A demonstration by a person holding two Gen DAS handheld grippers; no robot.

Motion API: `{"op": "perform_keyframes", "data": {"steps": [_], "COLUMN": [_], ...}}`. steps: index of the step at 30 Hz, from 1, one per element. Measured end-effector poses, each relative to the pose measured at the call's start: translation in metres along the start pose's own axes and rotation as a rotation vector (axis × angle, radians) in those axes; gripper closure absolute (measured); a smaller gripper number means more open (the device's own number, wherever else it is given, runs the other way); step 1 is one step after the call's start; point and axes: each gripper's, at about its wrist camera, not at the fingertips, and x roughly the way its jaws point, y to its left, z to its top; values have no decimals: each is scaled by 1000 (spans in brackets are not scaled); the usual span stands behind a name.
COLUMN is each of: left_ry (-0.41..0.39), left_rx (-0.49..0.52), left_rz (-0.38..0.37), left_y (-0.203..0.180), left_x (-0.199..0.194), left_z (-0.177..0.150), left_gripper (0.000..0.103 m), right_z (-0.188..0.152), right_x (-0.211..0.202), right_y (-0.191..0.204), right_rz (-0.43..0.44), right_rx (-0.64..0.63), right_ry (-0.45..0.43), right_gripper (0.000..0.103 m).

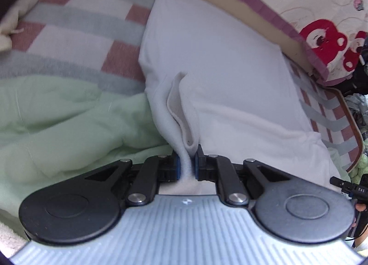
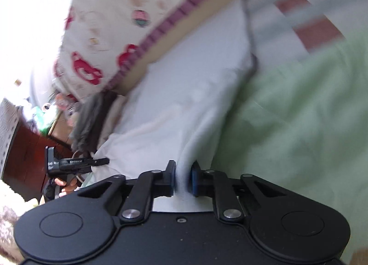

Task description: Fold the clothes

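A white fleece garment point(image 1: 218, 62) lies spread on the bed, one edge rumpled into a raised fold near the camera. My left gripper point(image 1: 186, 166) is shut on a bunched strip of that edge, with the blue pads pressing it from both sides. In the right wrist view the same white garment point(image 2: 184, 85) runs away from me. My right gripper point(image 2: 182, 177) is shut on another pinched ridge of its near edge. How the rest of the garment is folded under the grips is hidden.
A pale green blanket point(image 1: 57, 115) point(image 2: 299, 108) lies beside the garment over a pink, grey and white checked cover point(image 1: 80, 23). A cartoon-print quilt with a purple border point(image 1: 322, 23) point(image 2: 110, 23) bounds the far side. A dark wooden piece of furniture point(image 2: 25, 161) stands past the bed edge.
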Motion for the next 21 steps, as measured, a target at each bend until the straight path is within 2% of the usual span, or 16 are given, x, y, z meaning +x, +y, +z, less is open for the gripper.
{"op": "perform_keyframes", "data": {"steps": [2, 3, 5, 6, 9, 10, 13, 14, 15, 16, 19, 21], "left_ry": [-7, 0, 23, 26, 24, 23, 15, 10, 6, 2, 12, 32], "left_rx": [-6, -13, -29, -45, -101, -120, -141, -139, -136, -134, -131, -130], "left_rz": [-16, -20, -24, -29, -49, -56, -63, -62, -61, -60, -39, -17], "left_y": [0, 2, 6, 7, 12, 14, 16, 15, 15, 15, 16, 17], "left_x": [-1, 1, 6, 7, 11, 13, 15, 16, 16, 17, 23, 29], "left_z": [1, 2, 2, 3, 4, 4, 4, 4, 4, 4, 3, 3], "left_gripper": [93, 92, 89, 87, 61, 57, 60, 61, 69, 78, 79, 78], "right_z": [5, 4, 1, 0, -10, -13, -16, -17, -16, -16, -19, -22], "right_x": [7, 11, 19, 23, 26, 26, 27, 27, 28, 30, 35, 38], "right_y": [1, -1, -6, -9, -16, -18, -18, -16, -14, -13, -17, -22], "right_rz": [-36, -57, -97, -117, -63, -32, 18, 30, 21, -5, -36, -15], "right_rx": [6, 17, 45, 59, 147, 185, 221, 217, 202, 187, 203, 251], "right_ry": [3, 13, 37, 50, 15, -7, -53, -63, -61, -50, -39, -34], "right_gripper": [84, 78, 62, 48, 46, 43, 44, 50, 65, 68, 66, 57]}}
